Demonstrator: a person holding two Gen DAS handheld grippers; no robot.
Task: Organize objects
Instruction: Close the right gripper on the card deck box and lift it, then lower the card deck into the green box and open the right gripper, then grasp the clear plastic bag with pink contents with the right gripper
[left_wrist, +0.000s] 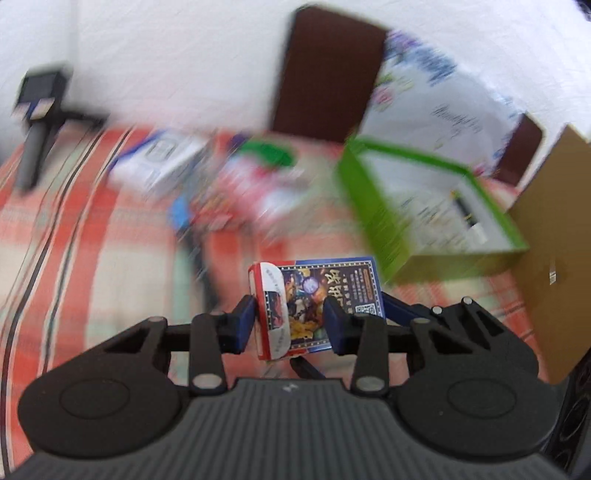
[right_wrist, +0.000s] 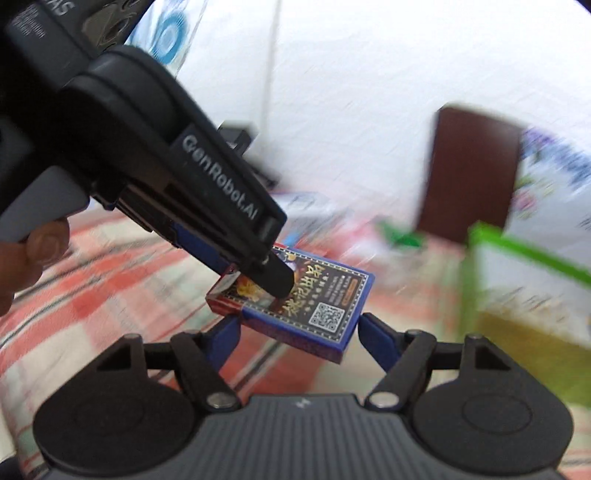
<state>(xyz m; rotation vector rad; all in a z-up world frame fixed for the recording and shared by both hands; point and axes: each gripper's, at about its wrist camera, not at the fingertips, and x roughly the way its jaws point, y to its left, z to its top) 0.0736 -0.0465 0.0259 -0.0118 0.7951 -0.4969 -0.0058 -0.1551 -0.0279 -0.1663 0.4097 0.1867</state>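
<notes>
A small blue and red card box (left_wrist: 314, 301) with a QR code is clamped between the blue pads of my left gripper (left_wrist: 290, 321), held above a red checked cloth (left_wrist: 74, 229). In the right wrist view the same box (right_wrist: 314, 306) hangs under the left gripper's black finger (right_wrist: 273, 275). My right gripper (right_wrist: 295, 334) is open, its blue pads (right_wrist: 376, 339) on either side of the box's lower end, with small gaps. A green open box (left_wrist: 424, 210) stands to the right.
A brown cardboard box (left_wrist: 550, 240) stands at the far right. A dark brown chair back (left_wrist: 325, 74) and a flowered sheet (left_wrist: 443, 92) are behind. A white and blue box (left_wrist: 159, 162) and coloured packets (left_wrist: 258, 184) lie on the cloth, blurred.
</notes>
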